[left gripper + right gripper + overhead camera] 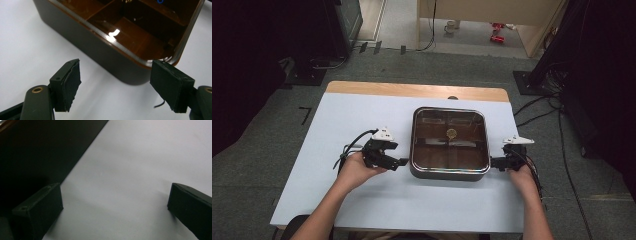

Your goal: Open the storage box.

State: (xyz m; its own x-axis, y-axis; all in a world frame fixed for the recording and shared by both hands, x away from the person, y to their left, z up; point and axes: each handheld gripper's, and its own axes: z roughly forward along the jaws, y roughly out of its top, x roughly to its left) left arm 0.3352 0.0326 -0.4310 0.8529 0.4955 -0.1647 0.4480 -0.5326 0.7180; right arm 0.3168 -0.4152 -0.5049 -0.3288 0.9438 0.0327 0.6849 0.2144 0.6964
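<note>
A square dark tray (450,171) with a brown glossy inside, split into compartments, sits in the middle of the table. My left gripper (403,162) is held just off the tray's left side, pointing at it. In the left gripper view the tray's near corner (120,67) lies ahead of the gripper (120,88), whose jaws stand apart with nothing between them. My right gripper (493,162) is at the tray's right side; in the right gripper view its jaws (112,212) are wide apart over bare table, with the tray's dark wall (37,152) to the left.
The table (362,200) has a pale blue top with a wooden strip (412,90) along its far edge. A small round yellowish object (451,133) lies inside the tray. Cables (542,112) and dark stands sit on the floor around the table.
</note>
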